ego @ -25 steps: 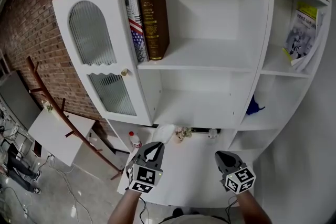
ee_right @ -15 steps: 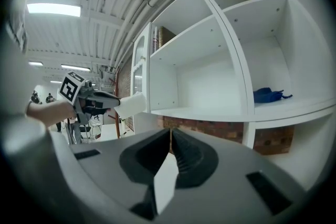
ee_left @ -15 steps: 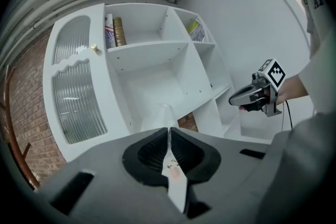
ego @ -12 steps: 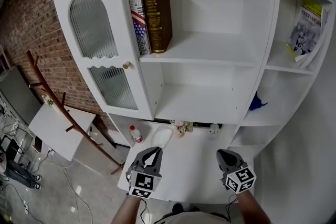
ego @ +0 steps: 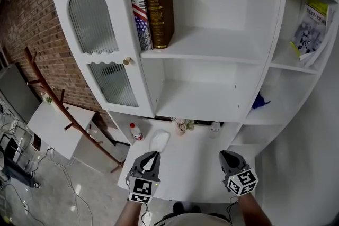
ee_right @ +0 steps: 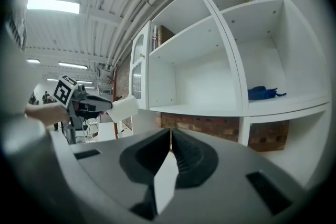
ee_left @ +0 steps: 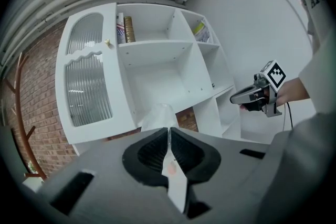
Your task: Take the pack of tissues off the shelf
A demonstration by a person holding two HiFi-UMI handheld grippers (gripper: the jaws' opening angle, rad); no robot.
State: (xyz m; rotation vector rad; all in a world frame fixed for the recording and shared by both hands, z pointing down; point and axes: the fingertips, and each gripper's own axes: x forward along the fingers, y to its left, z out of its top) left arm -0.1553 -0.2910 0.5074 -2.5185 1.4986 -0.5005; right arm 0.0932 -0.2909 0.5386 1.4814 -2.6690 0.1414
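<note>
The white pack of tissues (ego: 159,141) hangs in front of the white shelf unit (ego: 212,55), over the white countertop (ego: 190,166). My left gripper (ego: 150,159) is shut on its near edge. In the left gripper view the pack (ee_left: 157,116) sticks out beyond the left gripper (ee_left: 168,131), a thin strip of its wrapper pinched between the jaws. The right gripper view shows the same pack (ee_right: 123,108) held out from the left gripper (ee_right: 89,105). My right gripper (ego: 229,159) hovers over the counter's right side, the right gripper (ee_right: 170,134) shut with nothing in it.
Two books (ego: 151,8) stand on the top shelf by the glass cabinet door (ego: 100,50). A blue cloth (ego: 258,100) and a magazine (ego: 310,24) lie in the right compartments. A red-capped bottle (ego: 135,132) and small trinkets (ego: 183,125) sit at the counter's back edge.
My left gripper has drawn back from the shelf toward me, bringing the tissue pack with it. The right gripper has stayed almost where it was.
</note>
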